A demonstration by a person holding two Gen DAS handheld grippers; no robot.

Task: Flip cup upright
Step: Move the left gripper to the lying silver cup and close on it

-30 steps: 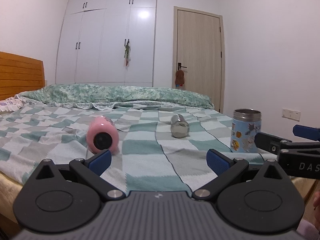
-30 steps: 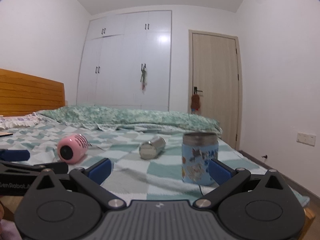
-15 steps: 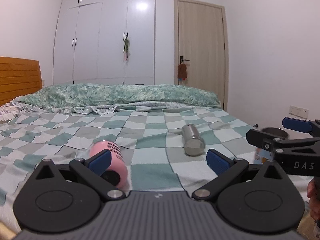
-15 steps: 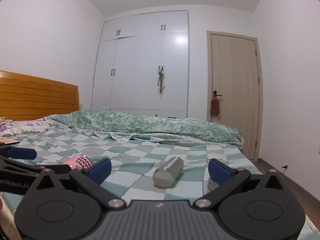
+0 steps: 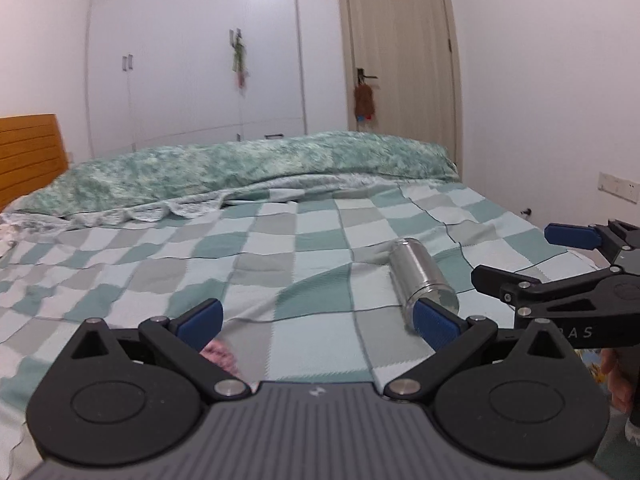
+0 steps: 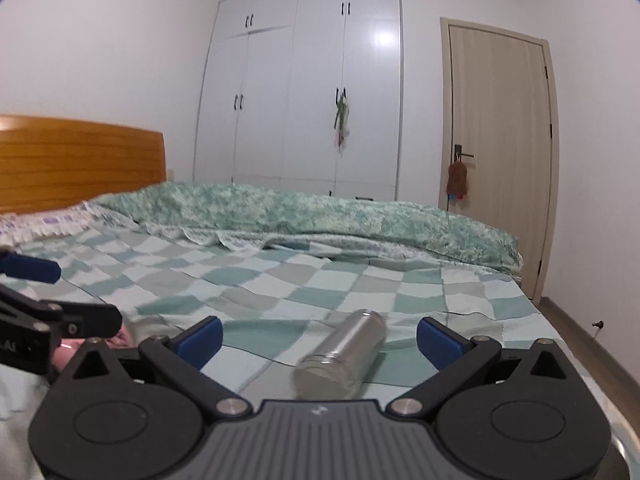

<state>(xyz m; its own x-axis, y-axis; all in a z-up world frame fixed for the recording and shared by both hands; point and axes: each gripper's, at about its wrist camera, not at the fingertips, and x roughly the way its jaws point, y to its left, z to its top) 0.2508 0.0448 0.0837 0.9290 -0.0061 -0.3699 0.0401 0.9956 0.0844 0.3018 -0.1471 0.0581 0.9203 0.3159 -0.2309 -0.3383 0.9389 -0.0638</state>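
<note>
Steel cup (image 6: pixel 342 354): lying on its side on the checked bedspread (image 5: pixel 260 256), not yet upright; in the left wrist view it is showing at (image 5: pixel 422 280).
Long axis: running away from the cameras toward the far side of the bed, one round end facing the right gripper; which end is the mouth I cannot tell.
Right gripper (image 6: pixel 320 338): fingers standing spread wide, holding nothing; the cup is lying between them in its own view, just ahead, slightly right of centre.
Left gripper (image 5: pixel 318 320): fingers likewise spread, holding nothing; the cup is lying off to its right, its near end showing behind the right blue pad (image 5: pixel 438 324).
Nearer hand: judging by both views, the right one is sitting closer and better lined up with the cup.
Pink cup (image 5: pixel 218 354): also lying low on the bedspread, mostly hidden behind the left gripper's fingers, well apart from the steel one.
Coming move: probably calling for a grasp across the steel body, then a tilt onto its base.
Risk: the soft, wrinkled cover may be letting an upright cylinder topple.
</note>
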